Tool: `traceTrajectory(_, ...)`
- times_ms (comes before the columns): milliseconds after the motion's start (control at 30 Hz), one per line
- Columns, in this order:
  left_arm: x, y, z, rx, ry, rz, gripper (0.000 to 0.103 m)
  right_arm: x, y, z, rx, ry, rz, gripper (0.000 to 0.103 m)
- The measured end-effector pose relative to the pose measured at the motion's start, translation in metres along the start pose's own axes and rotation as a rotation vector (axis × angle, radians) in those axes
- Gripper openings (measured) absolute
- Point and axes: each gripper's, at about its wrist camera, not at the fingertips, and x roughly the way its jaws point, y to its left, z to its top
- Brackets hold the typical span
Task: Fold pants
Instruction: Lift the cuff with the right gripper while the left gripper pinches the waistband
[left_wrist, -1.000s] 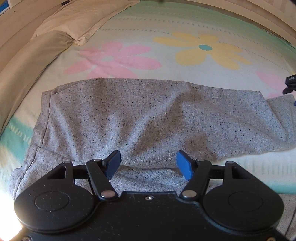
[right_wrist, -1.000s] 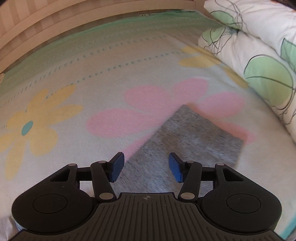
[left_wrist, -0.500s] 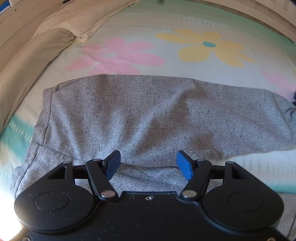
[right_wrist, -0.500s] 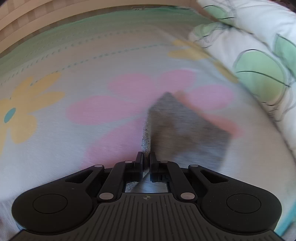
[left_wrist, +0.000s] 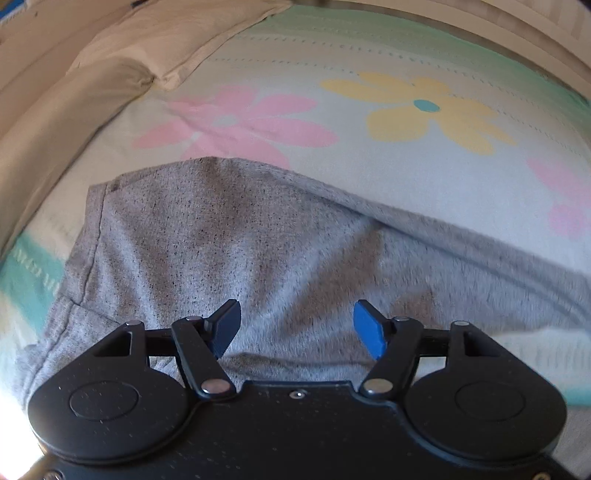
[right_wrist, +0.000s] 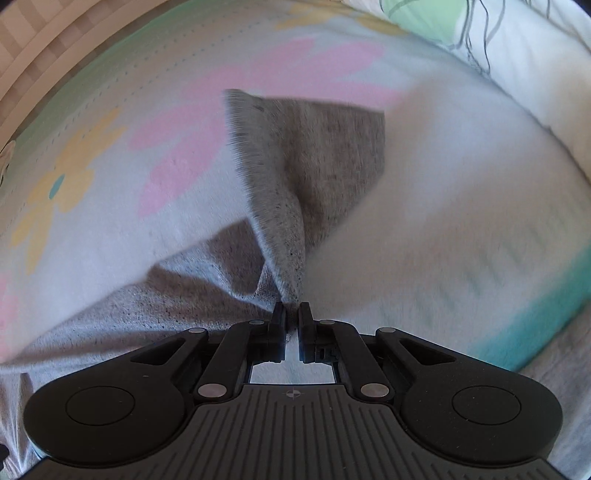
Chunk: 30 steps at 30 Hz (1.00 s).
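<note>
One pair of grey pants on bedsheet | two grippers | left gripper spread wide, empty | right gripper clamped on pants leg | two beige pillows

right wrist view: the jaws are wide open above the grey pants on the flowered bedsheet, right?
Not quite. In the right wrist view the right gripper has its jaws shut on a pinched fold of the grey pants, over the flowered bedsheet.
</note>
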Motion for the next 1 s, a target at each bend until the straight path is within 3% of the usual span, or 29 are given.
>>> traceTrajectory(100,0.014,0.01,0.028,-0.045,0.014,-0.021,0.07,0.0,0.004,-0.002,-0.022,-0.006,0.005,0.006)
traceTrajectory(200,0.032,0.016,0.055,-0.065,0.003,0.014,0.07,0.0,0.009,-0.004,-0.033,-0.008,0.005,0.006)
traceTrajectory(367,0.059,0.03,0.091,-0.151,0.025,0.011,0.07,-0.004,0.02,-0.011,-0.078,-0.018,-0.005,0.006)
traceTrajectory(500,0.079,0.027,0.106,-0.147,0.039,0.015,0.075,-0.005,0.024,-0.014,-0.091,-0.021,-0.007,0.006)
traceTrajectory(700,0.119,0.019,0.105,-0.153,0.138,0.048,0.075,-0.006,0.03,-0.015,-0.09,-0.021,-0.008,0.006)
traceTrajectory(733,0.126,0.018,0.104,-0.15,0.168,0.053,0.072,-0.006,0.029,-0.014,-0.09,-0.021,-0.008,0.006)
traceTrajectory(833,0.133,0.023,0.098,-0.181,0.17,0.012,0.022,-0.005,0.028,-0.012,-0.085,-0.022,-0.007,0.006)
traceTrajectory(867,0.127,0.024,0.096,-0.193,0.142,0.005,0.009,-0.005,0.026,-0.013,-0.085,-0.023,-0.007,0.006)
traceTrajectory(1000,0.088,0.021,0.086,-0.146,0.047,0.008,0.006,-0.01,0.017,-0.012,-0.072,-0.024,0.005,0.006)
